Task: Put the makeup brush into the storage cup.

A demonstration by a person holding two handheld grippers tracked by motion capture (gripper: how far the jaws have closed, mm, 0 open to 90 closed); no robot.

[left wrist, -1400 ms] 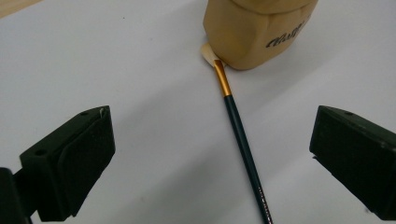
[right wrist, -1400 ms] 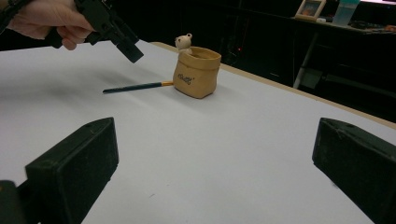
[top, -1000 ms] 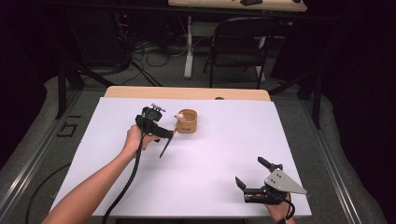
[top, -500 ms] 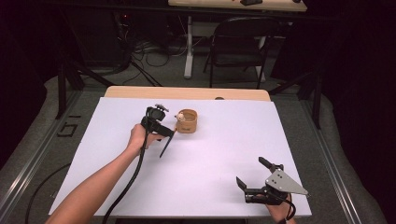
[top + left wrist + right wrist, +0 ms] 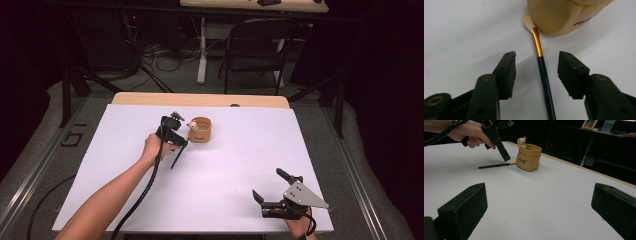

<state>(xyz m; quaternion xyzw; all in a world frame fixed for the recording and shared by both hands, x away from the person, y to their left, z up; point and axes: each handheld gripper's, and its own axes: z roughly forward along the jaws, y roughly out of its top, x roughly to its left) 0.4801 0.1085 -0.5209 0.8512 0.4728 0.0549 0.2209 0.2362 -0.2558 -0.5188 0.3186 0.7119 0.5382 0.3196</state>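
On the white counter (image 5: 240, 165), the left claw (image 5: 536, 72) points down over a dark-handled brush (image 5: 544, 75) lying flat. Its jaws have just been closing and stand either side of the handle, not yet touching it. The brush's pale tip touches the tan pouch (image 5: 201, 129), far and just right of the claw, where a small bear (image 5: 192, 125) sits. At the near right edge, the right claw (image 5: 272, 192) hangs wide with nothing between its jaws.
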